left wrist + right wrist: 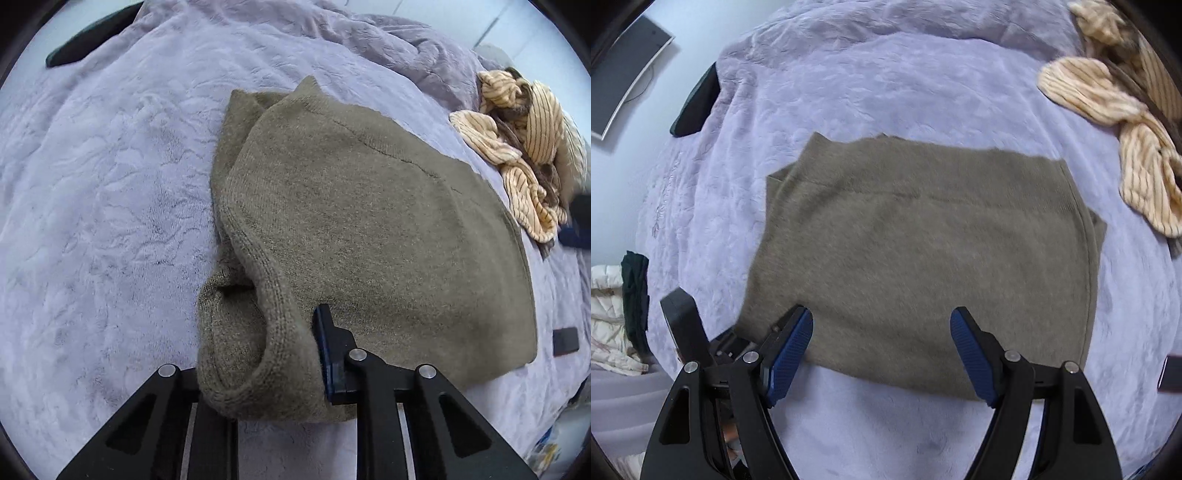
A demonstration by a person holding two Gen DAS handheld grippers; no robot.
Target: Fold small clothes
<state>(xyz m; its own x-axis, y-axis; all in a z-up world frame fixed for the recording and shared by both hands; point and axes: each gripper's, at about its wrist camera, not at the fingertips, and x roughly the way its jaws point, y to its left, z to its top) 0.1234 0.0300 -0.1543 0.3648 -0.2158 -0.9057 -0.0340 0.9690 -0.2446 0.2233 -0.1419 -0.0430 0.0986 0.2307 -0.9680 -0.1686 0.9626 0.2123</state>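
An olive knitted sweater (369, 221) lies folded into a rough rectangle on the lavender blanket (110, 184). My left gripper (295, 332) is shut on the bunched ribbed edge at its near left corner. One blue-padded finger (325, 350) shows there, and fabric hides the other finger. In the right wrist view the same sweater (916, 240) lies flat. My right gripper (882, 317) hovers open over its near edge, blue pads wide apart with nothing between them.
A crumpled beige striped garment (517, 147) (1126, 129) lies at the right of the bed. A small dark flat object (565, 341) rests near the sweater's right corner. A black object (696, 103) sits at the bed's far left, and a white quilt (609, 314) lies beyond the left edge.
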